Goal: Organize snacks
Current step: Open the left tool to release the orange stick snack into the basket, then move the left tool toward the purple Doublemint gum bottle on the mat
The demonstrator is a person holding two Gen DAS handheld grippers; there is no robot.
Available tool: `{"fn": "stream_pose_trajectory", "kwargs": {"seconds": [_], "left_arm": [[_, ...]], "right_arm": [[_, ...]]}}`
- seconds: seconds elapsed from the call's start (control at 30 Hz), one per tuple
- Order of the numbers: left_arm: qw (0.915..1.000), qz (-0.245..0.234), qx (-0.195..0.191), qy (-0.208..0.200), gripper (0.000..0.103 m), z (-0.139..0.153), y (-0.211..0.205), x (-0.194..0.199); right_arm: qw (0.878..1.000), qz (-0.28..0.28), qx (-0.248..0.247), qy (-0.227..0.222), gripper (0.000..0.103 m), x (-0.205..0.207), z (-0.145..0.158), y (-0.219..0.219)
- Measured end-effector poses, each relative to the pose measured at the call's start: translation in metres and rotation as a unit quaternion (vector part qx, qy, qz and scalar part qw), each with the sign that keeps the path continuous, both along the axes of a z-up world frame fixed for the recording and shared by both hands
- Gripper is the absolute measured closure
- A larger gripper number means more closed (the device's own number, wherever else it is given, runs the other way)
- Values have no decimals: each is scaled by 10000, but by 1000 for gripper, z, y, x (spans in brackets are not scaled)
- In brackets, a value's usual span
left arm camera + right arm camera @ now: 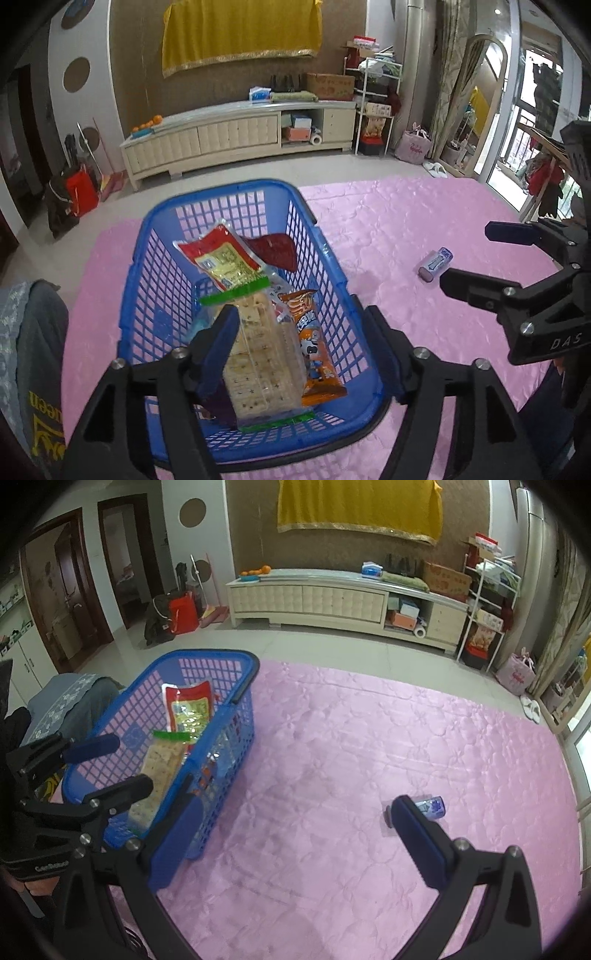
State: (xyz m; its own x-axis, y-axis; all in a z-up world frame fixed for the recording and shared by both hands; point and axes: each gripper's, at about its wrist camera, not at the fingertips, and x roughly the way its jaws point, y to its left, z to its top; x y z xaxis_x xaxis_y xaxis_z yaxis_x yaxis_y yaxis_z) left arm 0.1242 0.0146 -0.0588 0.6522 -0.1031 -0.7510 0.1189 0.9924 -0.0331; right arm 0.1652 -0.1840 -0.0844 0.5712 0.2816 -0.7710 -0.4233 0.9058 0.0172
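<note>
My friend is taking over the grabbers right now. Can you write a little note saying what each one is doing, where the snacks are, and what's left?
Left gripper: open over the blue basket, holding nothing; the cracker pack lies below it in the basket.
Right gripper: open, empty, near the small purple tube.
Done: cracker pack, red-and-yellow packet, dark red pouch and orange snack bar are in the basket.
Left: the purple tube still lies on the pink cloth. It probably goes in next.

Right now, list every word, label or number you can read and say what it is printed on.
"DAS" on the right gripper body.
"CenRobot", roughly, on the left gripper body; small.
"...een", partly cut off, in yellow on the grey garment.
Snack packets in the blue basket and the small tube: print too blurred.
</note>
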Motion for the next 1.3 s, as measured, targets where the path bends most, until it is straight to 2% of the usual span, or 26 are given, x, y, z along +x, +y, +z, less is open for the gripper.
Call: {"fn": "stream_pose_trajectory", "kwargs": {"seconds": [0.17, 0.33, 0.73, 1.03, 1.3], "left_arm": [[9996, -138, 77, -213, 23, 15, -10, -8], [9990, -250, 93, -362, 19, 27, -21, -12], [9983, -400, 43, -416, 19, 36, -62, 3], [9976, -615, 74, -320, 19, 31, -109, 28], [9967, -796, 134, -12, 19, 1, -146, 56]], "right_arm": [[10000, -3, 18, -92, 0, -9, 9, -2], [9997, -47, 67, -208, 0, -15, 18, -11], [9987, -185, 131, -463, 0, -19, 31, -53], [9981, -207, -38, -573, 0, -4, 25, -92], [9988, -315, -122, -361, 0, 20, -2, -130]]}}
